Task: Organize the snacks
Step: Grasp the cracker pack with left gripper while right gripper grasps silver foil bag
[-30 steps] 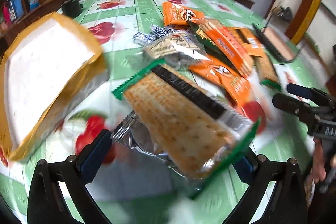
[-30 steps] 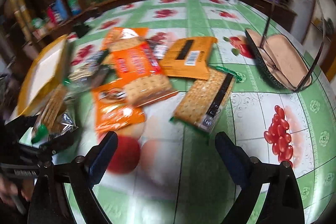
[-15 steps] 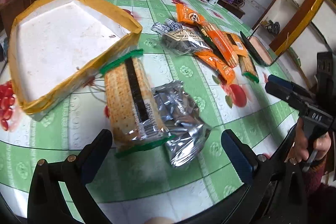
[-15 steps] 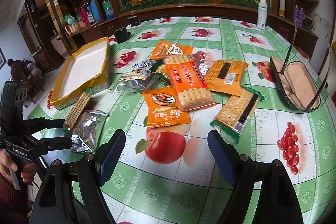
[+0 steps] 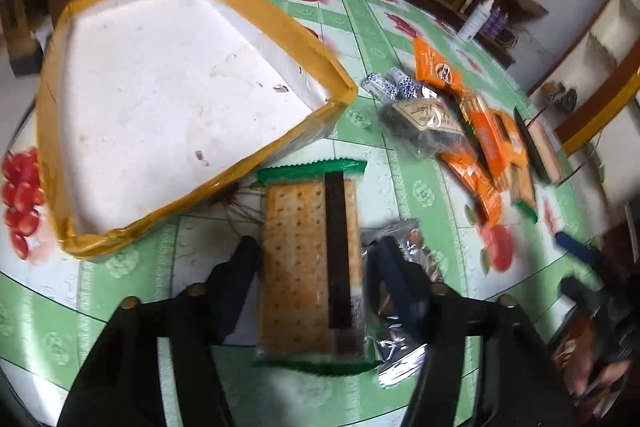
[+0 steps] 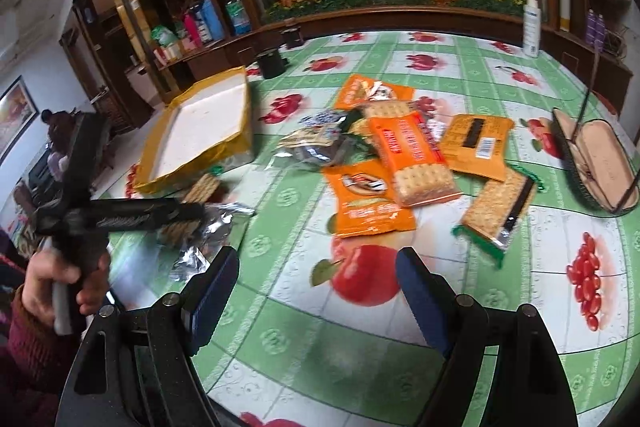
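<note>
A cracker pack with green ends (image 5: 304,259) lies on the tablecloth just in front of the yellow-edged white box (image 5: 160,99). My left gripper (image 5: 308,267) straddles it, its jaws closing, with the pads against both long sides. A crumpled silver packet (image 5: 404,311) lies beside the pack, under the right finger. In the right wrist view the left gripper (image 6: 132,215) is a dark blur above that pack (image 6: 200,191), held by a hand (image 6: 60,279). My right gripper (image 6: 316,287) hangs open over bare cloth with nothing between its fingers, short of the snack pile (image 6: 400,163).
The pile holds orange packs (image 6: 368,203), a second green-ended cracker pack (image 6: 500,211) and small dark packets (image 6: 316,143). An open glasses case (image 6: 592,163) lies at the right. A spray bottle (image 6: 532,27) and a black cup (image 6: 272,63) stand at the back.
My left gripper has come down over the cracker pack, and its jaws have gone from wide apart to the pack's sides. The right gripper has drawn back a little and stayed open.
</note>
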